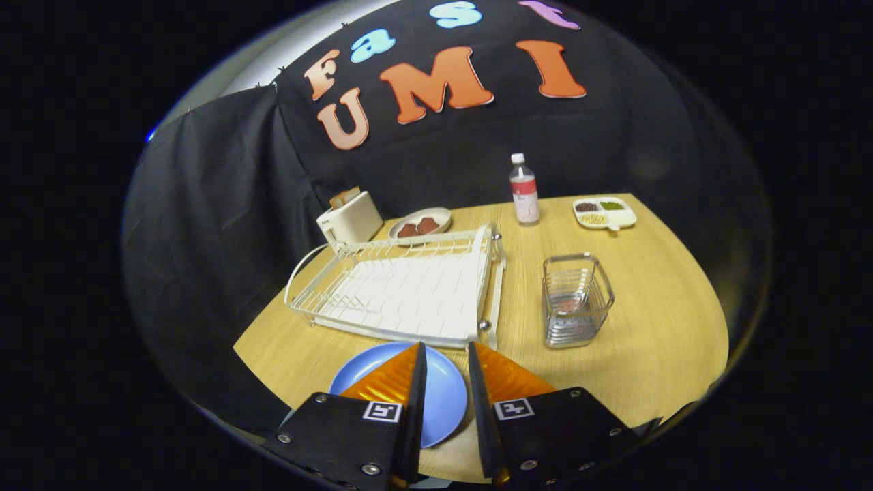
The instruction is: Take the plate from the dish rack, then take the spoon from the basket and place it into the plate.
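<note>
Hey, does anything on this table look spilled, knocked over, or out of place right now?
Nothing stands out. The blue plate lies flat on the table beneath the gripper, whose jaws stand slightly apart. The dish rack, basket and bottle stand upright; no spills.

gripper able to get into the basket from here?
Probably yes. The gripper is open above the blue plate; the wire basket stands ahead to its right, open-topped, nothing between. No spoon is discernible inside.

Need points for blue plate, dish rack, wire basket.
blue plate [443, 402], gripper view: bare plate surface in the gap between the fingers.
dish rack [409, 290], gripper view: middle of its white drain tray.
wire basket [576, 300], gripper view: its near wire wall.
gripper [447, 361], gripper view: gap between the parted fingertips, over the plate.
</note>
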The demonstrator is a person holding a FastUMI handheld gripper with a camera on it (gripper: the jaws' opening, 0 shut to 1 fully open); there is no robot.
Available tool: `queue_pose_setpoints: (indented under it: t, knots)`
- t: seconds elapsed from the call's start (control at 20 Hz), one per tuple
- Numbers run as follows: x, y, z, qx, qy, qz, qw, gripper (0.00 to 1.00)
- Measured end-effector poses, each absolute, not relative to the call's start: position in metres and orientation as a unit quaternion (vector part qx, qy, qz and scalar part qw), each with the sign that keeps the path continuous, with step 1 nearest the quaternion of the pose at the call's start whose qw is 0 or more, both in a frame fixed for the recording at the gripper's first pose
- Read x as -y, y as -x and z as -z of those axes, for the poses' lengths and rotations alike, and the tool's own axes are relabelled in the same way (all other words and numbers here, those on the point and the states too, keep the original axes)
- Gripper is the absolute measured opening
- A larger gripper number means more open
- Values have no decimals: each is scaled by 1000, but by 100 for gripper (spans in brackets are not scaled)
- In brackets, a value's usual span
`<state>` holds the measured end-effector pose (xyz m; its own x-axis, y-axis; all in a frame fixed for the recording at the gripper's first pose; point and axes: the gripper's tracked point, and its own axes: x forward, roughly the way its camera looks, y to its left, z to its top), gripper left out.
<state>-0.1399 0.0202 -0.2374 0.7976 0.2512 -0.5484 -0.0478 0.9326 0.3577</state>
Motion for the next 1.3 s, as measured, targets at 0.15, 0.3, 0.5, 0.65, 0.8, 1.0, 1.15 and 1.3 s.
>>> queue_pose_setpoints:
  t: [0.15,0.3,0.5,0.65,0.8,1.0,1.15,1.3]
  knots:
    - [1,127,208,-281,-151,-64,946,52]
    - [20,110,170,-239,-136,-44,960,65]
    - [36,95,121,-188,-133,-21,973,77]
    - [49,86,89,-150,-122,-3,981,84]
    - [61,79,63,-109,-101,22,989,90]
    - [72,75,47,-69,-85,60,992,97]
    - [77,74,41,-42,-70,80,993,97]
    - [76,74,35,-14,-66,91,994,97]
